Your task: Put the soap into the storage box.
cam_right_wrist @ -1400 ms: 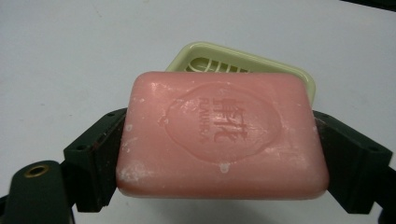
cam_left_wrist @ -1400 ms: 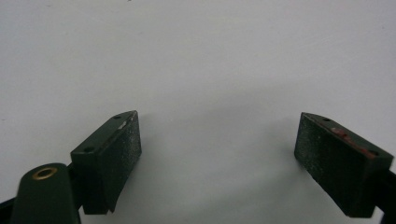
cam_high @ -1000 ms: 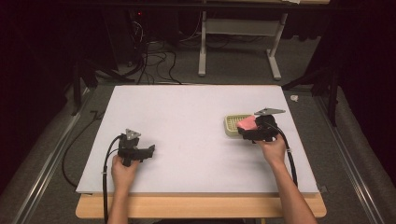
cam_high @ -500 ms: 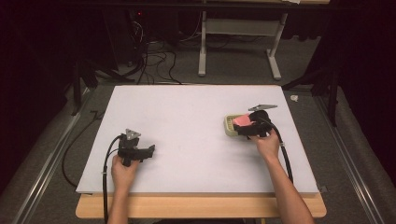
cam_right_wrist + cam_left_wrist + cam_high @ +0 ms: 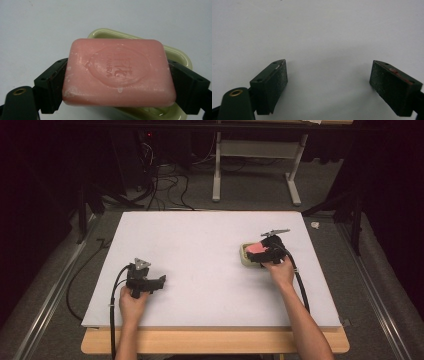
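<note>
Between the right tongs point(image 5: 120, 82), clamped above a pale dish point(image 5: 181, 56), pink soap point(image 5: 118, 72) bears unreadable embossed lettering; left tongs point(image 5: 329, 87) gape wide.

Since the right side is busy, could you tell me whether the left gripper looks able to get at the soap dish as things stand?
Probably not readily: the left gripper rests open far across the bare table, while the right gripper holds the pink soap over the soap dish, covering it.

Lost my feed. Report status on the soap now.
Right hand-held gripper shut on pink soap, over the soap dish. Left hand-held gripper open on the bare table. Nothing in the way.
</note>
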Available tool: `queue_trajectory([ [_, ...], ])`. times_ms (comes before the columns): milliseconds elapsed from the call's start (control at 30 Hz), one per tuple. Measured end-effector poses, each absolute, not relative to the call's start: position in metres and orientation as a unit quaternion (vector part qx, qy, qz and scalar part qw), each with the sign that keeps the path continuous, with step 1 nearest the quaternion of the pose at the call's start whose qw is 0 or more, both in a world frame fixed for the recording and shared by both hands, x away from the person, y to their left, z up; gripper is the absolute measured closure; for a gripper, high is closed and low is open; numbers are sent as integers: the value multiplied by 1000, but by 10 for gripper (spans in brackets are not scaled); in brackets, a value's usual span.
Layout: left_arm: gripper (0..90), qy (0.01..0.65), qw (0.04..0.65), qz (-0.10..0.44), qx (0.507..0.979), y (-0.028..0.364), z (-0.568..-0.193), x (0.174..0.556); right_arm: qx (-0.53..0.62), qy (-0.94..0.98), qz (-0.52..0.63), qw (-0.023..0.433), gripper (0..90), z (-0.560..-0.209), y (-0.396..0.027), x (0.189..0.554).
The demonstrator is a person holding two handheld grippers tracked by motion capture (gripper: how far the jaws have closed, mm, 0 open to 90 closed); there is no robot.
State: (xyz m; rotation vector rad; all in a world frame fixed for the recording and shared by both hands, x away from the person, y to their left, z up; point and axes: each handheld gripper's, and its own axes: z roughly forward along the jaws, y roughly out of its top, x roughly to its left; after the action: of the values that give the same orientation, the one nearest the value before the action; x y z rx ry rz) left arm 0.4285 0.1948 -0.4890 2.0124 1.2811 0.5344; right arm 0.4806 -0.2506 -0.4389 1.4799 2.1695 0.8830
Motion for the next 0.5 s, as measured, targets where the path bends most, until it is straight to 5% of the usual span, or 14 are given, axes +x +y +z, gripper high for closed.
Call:
queue_trajectory([
  [500, 151, 493, 341, 205, 774, 195, -489, 428, 542, 764, 305, 173, 136, -448, -251, 487],
])
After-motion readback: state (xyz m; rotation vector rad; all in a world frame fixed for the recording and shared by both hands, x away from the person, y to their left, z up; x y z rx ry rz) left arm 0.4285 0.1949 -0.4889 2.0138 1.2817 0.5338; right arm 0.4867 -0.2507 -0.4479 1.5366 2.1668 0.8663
